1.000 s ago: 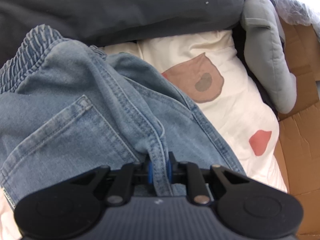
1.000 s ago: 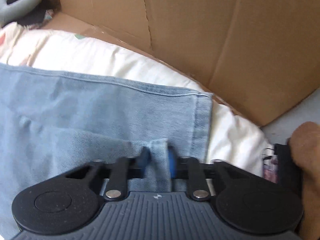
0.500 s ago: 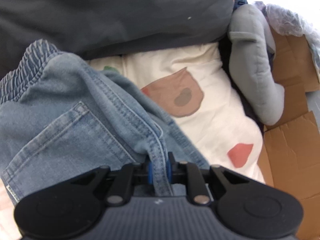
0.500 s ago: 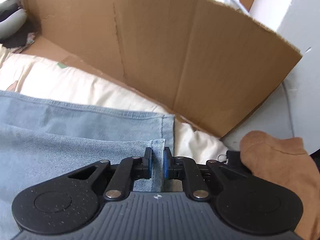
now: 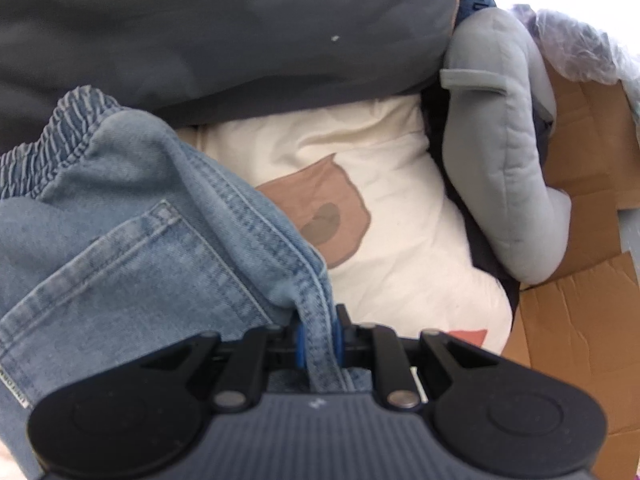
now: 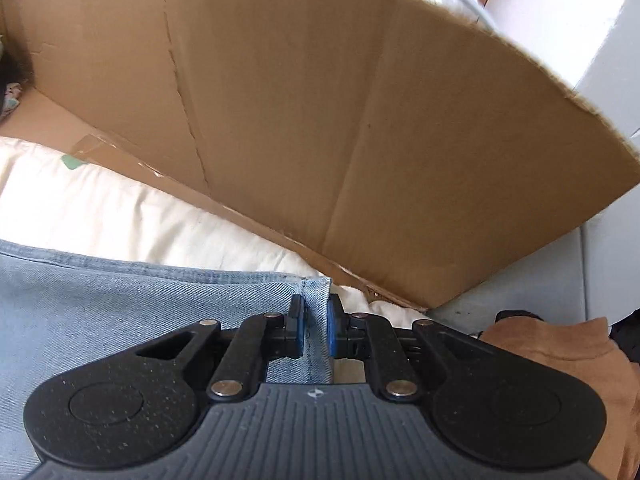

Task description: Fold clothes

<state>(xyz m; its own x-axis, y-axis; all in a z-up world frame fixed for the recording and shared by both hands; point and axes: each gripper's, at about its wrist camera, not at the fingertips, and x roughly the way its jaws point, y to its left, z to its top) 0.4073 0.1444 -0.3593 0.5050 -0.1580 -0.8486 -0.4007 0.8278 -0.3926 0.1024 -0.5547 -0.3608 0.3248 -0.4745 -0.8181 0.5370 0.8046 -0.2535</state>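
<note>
A pair of light blue jeans (image 5: 132, 236) with an elastic waistband and a back pocket lies over a cream quilt (image 5: 392, 248). My left gripper (image 5: 318, 330) is shut on a stitched seam of the jeans below the pocket, and the cloth hangs up from the blue pads. In the right wrist view the leg end of the jeans (image 6: 120, 308) stretches to the left. There my right gripper (image 6: 314, 320) is shut on the hem corner, which stands upright between its pads.
A dark grey cover (image 5: 224, 36) fills the far side, with a grey plush toy (image 5: 516, 160) to the right. A tall cardboard wall (image 6: 340, 120) stands close behind the hem. A brown garment (image 6: 560, 356) lies at the right. A white wall (image 6: 560, 8) rises behind.
Both grippers have lifted with the denim. The right one closed tighter on the hem and pulled it up off the quilt; the left view has shifted, so the quilt's print sits further right.
</note>
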